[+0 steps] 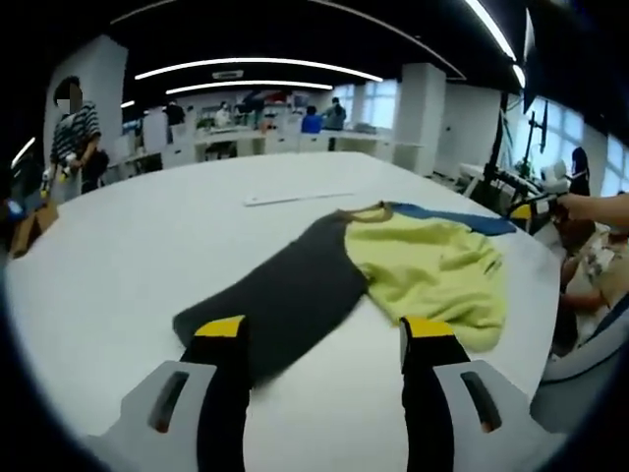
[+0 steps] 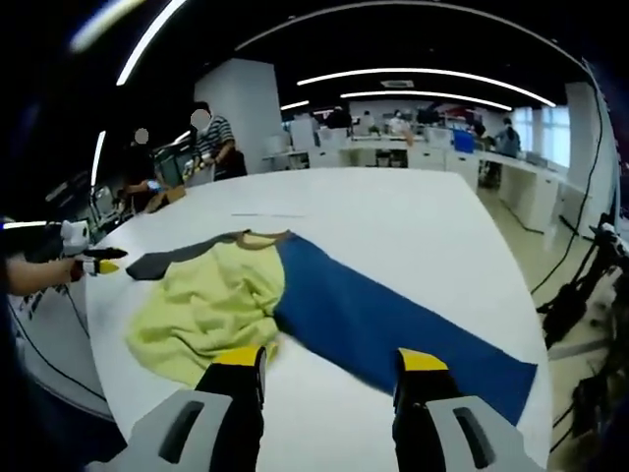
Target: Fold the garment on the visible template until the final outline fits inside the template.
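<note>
Garment: a shirt (image 1: 393, 265) with a yellow-green body, one dark grey sleeve (image 1: 285, 295) and one blue sleeve (image 2: 393, 324) is lying spread across the white table (image 1: 147, 256), the yellow middle bunched and wrinkled rather than flat.
Template: I am not making out any marked outline on the table, so whether the shirt is sitting on it cannot be told.
Left tool: the left tool (image 1: 327, 339) is hovering just short of the near end of the grey sleeve, jaws standing apart, holding nothing.
Right tool: the right tool (image 2: 329, 366) is hanging over the near edge of the shirt where yellow meets blue, jaws apart and empty – it is also showing at the far right of the left gripper view (image 1: 536, 208).
Risk, bunching: the yellow body is already rumpled – folding over those wrinkles would likely be leaving a thick, lopsided bundle that spills past the outline.
Risk, grip: pinching only the top layer of cloth would probably be letting the sleeve slip out partway through a fold.
Risk, edge: the blue sleeve is reaching toward the table's right edge, so a careless pull could be dragging it off the table.
Risk, uneven pull: the two tools are gripping opposite sides, and unequal tugging would likely be skewing the whole shirt.
</note>
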